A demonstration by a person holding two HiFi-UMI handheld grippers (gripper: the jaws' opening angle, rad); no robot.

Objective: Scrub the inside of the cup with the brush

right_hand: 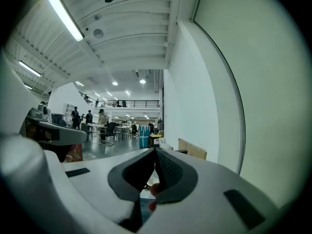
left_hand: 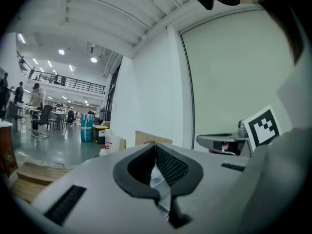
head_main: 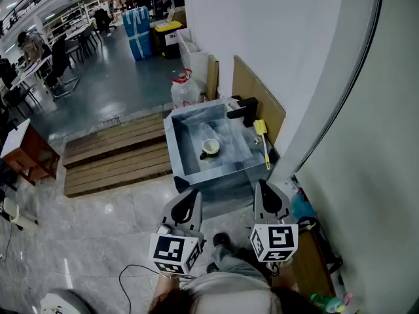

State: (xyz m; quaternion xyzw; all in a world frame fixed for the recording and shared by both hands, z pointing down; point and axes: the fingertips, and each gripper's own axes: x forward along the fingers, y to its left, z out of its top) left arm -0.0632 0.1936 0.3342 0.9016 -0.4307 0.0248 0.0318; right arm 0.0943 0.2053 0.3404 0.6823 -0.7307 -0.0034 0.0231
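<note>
A pale cup [head_main: 210, 148] with a dark inside sits on the floor of the steel sink [head_main: 175, 146]. A yellow-headed brush [head_main: 262, 137] lies on the sink's right rim, near the black tap [head_main: 243, 110]. My left gripper [head_main: 191, 197] and right gripper [head_main: 266, 190] are held level, short of the sink's near edge, both shut and with nothing in them. In the left gripper view the left gripper [left_hand: 156, 147] has its jaws together at the tip. The right gripper [right_hand: 156, 152] in its own view is likewise closed and points toward the sink.
A wooden platform [head_main: 114, 154] lies left of the sink. A plastic water jug [head_main: 184, 89] stands behind it, with cardboard [head_main: 252, 87] against the white wall on the right. A cable [head_main: 127, 273] runs over the tiled floor near the person's feet. Desks and chairs fill the far hall.
</note>
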